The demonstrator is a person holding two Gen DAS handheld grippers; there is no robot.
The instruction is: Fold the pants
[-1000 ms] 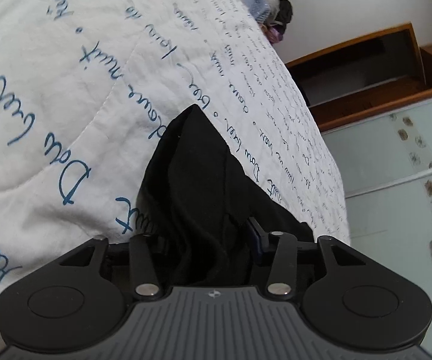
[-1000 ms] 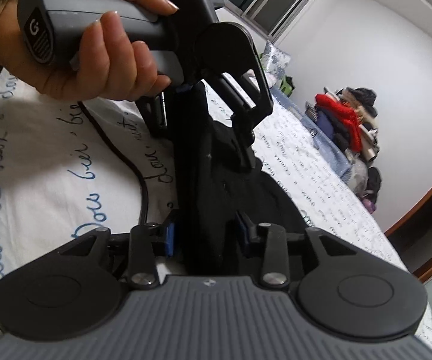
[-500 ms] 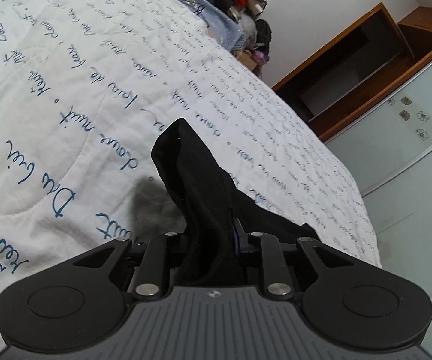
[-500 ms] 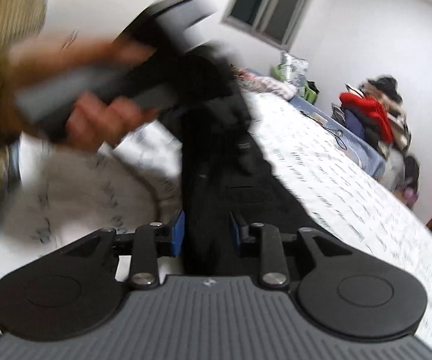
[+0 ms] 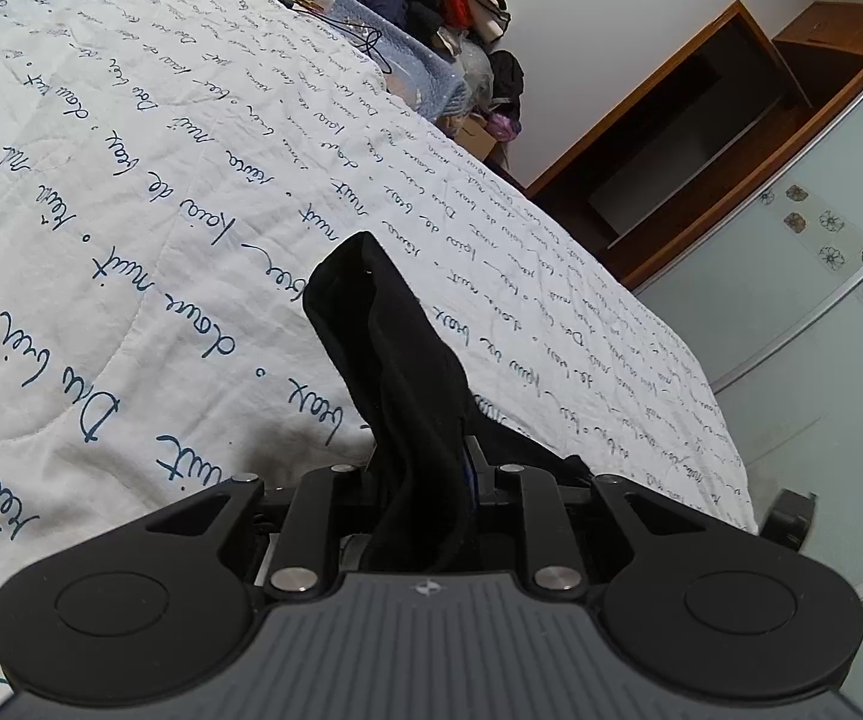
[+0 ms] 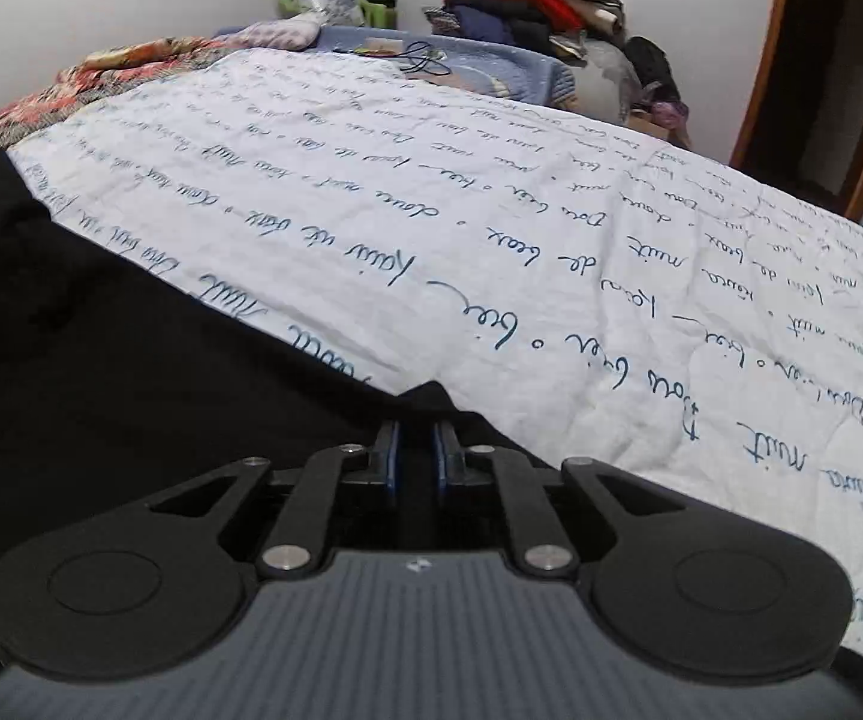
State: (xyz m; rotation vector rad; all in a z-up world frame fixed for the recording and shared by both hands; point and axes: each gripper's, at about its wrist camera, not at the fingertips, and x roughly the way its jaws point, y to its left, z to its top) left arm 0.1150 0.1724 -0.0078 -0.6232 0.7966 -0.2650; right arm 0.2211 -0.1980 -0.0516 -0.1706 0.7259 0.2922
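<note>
The black pants (image 5: 395,348) are bunched between the jaws of my left gripper (image 5: 425,474), which is shut on them; a fold of cloth sticks up and forward above the white quilt (image 5: 131,192). In the right wrist view the pants (image 6: 101,372) spread as a broad black sheet across the left and lower part of the frame. My right gripper (image 6: 416,438) is shut on their edge, with the blue pads close together around the cloth.
The quilt with blue handwriting covers the bed (image 6: 551,210). A pile of clothes (image 6: 527,0) and a blue blanket (image 6: 479,69) lie at the far end. A wooden shelf unit (image 5: 701,120) and glass wardrobe doors (image 5: 821,300) stand to the right.
The right gripper has swung away from the left hand and gripper, which have left its view; the pants now stretch out wide to its left. The left gripper has closed tighter on the cloth.
</note>
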